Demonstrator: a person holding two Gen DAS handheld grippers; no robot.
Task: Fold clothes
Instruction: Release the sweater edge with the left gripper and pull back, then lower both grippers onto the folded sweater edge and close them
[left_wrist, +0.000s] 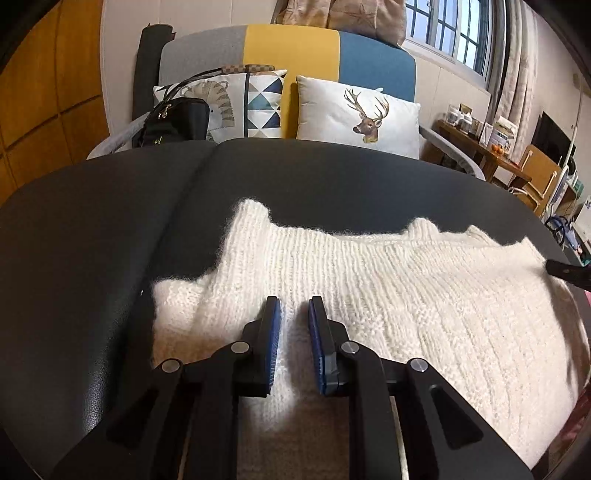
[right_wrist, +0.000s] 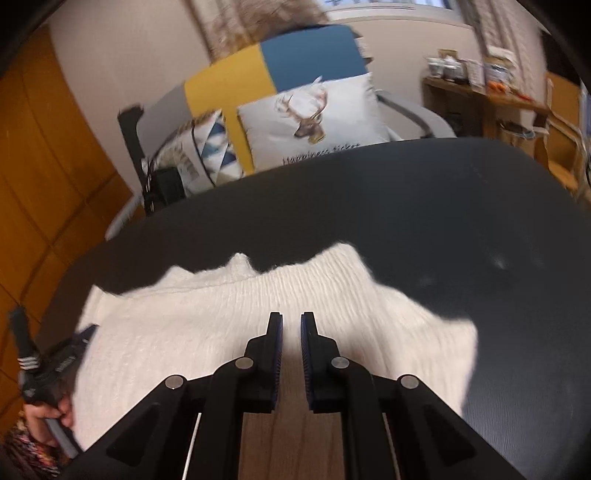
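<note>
A white knitted sweater (left_wrist: 406, 295) lies spread flat on the black padded table (left_wrist: 92, 258), its ribbed edge toward the far side. My left gripper (left_wrist: 294, 301) hovers over the sweater's left part, jaws a little apart with nothing pinched between the blue pads. In the right wrist view the sweater (right_wrist: 207, 325) fills the near half of the table (right_wrist: 443, 221). My right gripper (right_wrist: 291, 316) hangs above its right half, pads almost together with only a thin slit and no cloth in it. The left gripper (right_wrist: 55, 365) shows at the sweater's left edge, held by a hand (right_wrist: 48, 413).
Behind the table stands a grey, yellow and blue sofa (left_wrist: 295, 48) with a deer cushion (left_wrist: 358, 114), a patterned cushion (left_wrist: 236, 103) and a black handbag (left_wrist: 173, 122). A wooden side table (left_wrist: 476, 140) with small items is at the right. The right gripper's tip (left_wrist: 569, 275) pokes in at the sweater's right edge.
</note>
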